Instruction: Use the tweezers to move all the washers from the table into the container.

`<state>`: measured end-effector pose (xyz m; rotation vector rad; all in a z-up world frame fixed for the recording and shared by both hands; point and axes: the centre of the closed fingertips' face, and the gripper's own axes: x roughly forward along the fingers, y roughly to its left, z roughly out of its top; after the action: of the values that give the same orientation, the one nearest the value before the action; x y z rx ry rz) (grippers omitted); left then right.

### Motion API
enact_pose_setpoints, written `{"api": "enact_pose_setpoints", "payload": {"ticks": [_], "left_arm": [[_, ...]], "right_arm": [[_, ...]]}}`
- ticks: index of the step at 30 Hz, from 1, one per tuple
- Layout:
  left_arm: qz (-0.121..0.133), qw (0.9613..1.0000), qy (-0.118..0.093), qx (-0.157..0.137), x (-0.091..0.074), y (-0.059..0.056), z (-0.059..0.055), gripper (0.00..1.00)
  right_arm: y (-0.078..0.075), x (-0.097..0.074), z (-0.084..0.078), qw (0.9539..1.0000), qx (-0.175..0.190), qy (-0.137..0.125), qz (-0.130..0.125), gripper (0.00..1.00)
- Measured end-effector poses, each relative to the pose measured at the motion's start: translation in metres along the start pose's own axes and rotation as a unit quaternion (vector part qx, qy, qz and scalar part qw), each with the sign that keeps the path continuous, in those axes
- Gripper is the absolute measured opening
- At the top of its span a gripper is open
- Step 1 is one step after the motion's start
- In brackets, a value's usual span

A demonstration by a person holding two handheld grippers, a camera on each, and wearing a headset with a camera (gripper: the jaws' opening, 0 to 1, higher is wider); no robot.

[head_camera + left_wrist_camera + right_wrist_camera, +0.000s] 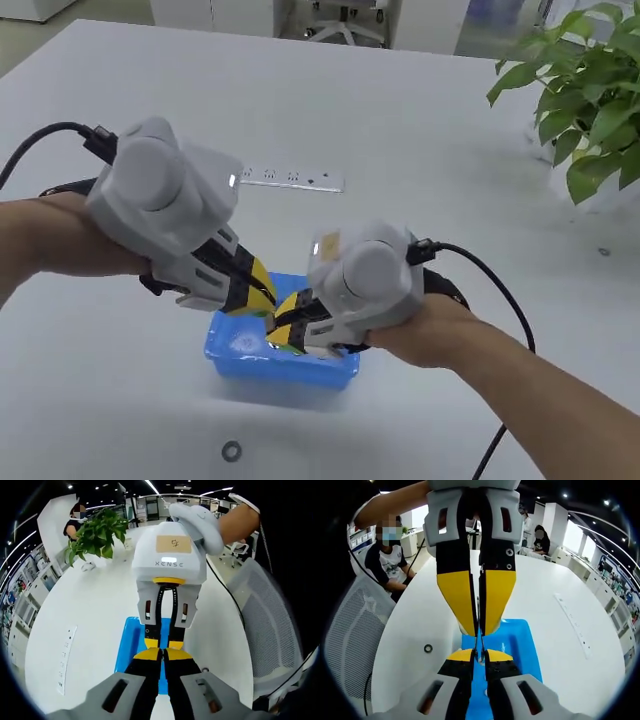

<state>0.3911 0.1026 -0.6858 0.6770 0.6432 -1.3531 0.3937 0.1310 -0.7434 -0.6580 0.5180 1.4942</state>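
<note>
Inside blue container (300, 368), perhaps washers (243, 343)

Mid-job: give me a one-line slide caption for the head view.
Left gripper and right gripper meet tip to tip over the blue container; a washer lies on the table.

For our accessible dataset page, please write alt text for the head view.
The left gripper and the right gripper meet tip to tip over a blue container on a white table; one washer lies in front of it.
</note>
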Motion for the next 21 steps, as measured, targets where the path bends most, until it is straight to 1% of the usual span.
{"api": "enact_pose_setpoints", "payload": {"ticks": [8,15,21], "left_arm": [[-0.003,1.0000,0.000,-0.006,0.009,0.005,-0.010,0.06],[-0.005,0.9999,0.001,-0.009,0.015,0.008,-0.014,0.06],[-0.007,0.9999,0.003,-0.010,0.018,0.009,-0.018,0.06]], "right_arm": [[-0.004,0.010,-0.009,0.9999,0.007,0.004,0.008,0.10],[-0.006,0.016,-0.015,0.9998,0.011,0.007,0.014,0.10],[-0.006,0.020,-0.017,0.9997,0.012,0.009,0.018,0.10]]}}
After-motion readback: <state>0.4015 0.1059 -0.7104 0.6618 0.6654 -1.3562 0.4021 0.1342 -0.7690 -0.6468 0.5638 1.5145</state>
